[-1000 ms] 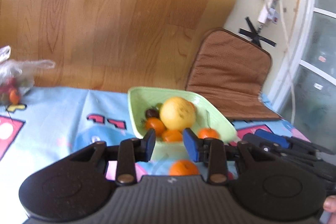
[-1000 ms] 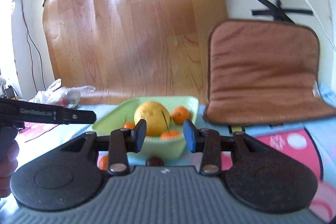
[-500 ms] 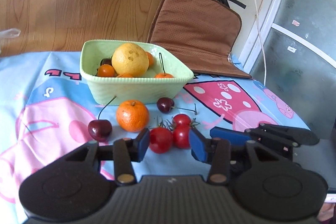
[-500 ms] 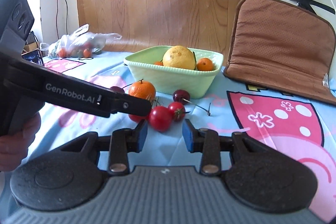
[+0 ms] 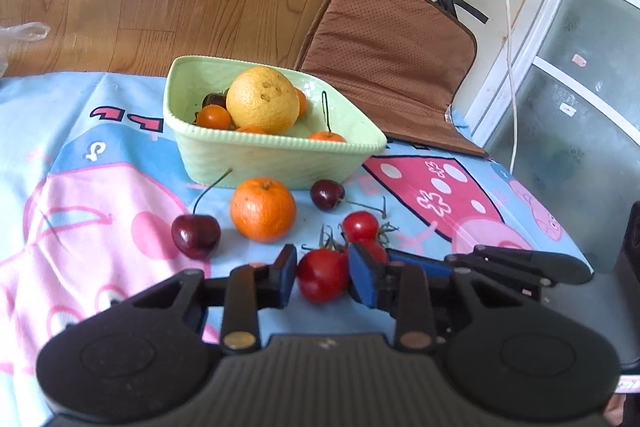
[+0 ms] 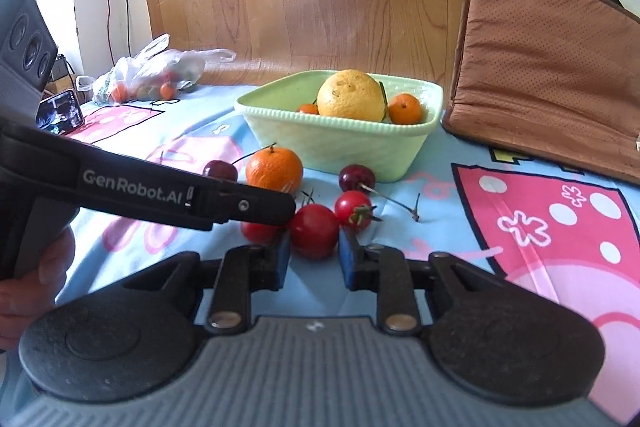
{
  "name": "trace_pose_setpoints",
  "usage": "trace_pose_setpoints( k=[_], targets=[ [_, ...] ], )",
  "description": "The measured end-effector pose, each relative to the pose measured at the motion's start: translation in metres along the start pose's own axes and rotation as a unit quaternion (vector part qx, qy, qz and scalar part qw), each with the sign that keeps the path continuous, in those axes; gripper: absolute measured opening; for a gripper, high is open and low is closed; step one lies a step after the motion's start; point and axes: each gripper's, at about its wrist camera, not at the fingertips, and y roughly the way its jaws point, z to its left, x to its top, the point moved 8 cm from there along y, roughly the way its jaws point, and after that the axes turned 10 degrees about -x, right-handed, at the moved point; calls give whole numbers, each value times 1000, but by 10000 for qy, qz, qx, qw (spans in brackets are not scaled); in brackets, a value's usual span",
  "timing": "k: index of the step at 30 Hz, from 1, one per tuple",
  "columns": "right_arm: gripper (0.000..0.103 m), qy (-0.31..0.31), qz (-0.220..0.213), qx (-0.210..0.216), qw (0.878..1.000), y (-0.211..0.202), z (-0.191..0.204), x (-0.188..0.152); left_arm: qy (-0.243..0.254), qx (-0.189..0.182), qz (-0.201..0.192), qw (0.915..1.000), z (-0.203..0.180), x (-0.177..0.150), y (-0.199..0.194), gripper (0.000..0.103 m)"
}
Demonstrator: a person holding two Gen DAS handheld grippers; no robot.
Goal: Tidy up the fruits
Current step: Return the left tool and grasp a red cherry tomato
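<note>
A pale green bowl [image 5: 276, 159] holds a big yellow orange [image 5: 262, 99] and small orange fruits; it also shows in the right wrist view [image 6: 352, 143]. On the cloth in front lie a mandarin [image 5: 263, 209], two dark cherries [image 5: 196, 235] [image 5: 327, 194] and red tomatoes. My left gripper [image 5: 322, 277] is open, its pads either side of one red tomato [image 5: 322, 277]. My right gripper [image 6: 313, 251] is open around another red tomato [image 6: 314, 235], close beside the left gripper's fingers [image 6: 256, 205].
A brown cushion [image 5: 392, 71] leans on the wall behind the bowl. A plastic bag of fruit [image 6: 156, 75] and a phone [image 6: 60, 111] lie at the far left. The table edge drops off at the right [image 5: 576, 251]. A cable [image 5: 510, 39] hangs on the wall.
Both grippers dropped from bowl height to the cloth and moved in on the tomatoes. The tomatoes now sit between the pads of each gripper.
</note>
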Motion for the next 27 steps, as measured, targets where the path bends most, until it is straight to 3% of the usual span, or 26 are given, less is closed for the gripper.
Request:
trace_pose_setpoints(
  k=[7,11,17,23,25,27],
  targets=[
    [29,268,-99,239,9993,-43,8,-24,-34,-239,21,9997,-21,-33,-36,29],
    [29,116,-125,278,9995,-65,19,-38,15,-326,61,9994,-33,-56,-52,29],
    [29,-101,-72,158,9998,-81,28,-54,313,-197,-48,9993,-46,-73,-66,32],
    [31,-118,-109,83,9998,-85,29,-54,360,-108,-219,9991,-46,-67,-77,50],
    [45,-104,-134,51,9998,-88,30,-55,382,-83,-276,9989,-45,-64,-80,54],
    [47,-115,-178,29,9998,-88,30,-55,401,-101,-279,9988,-45,-62,-80,56]
  ],
)
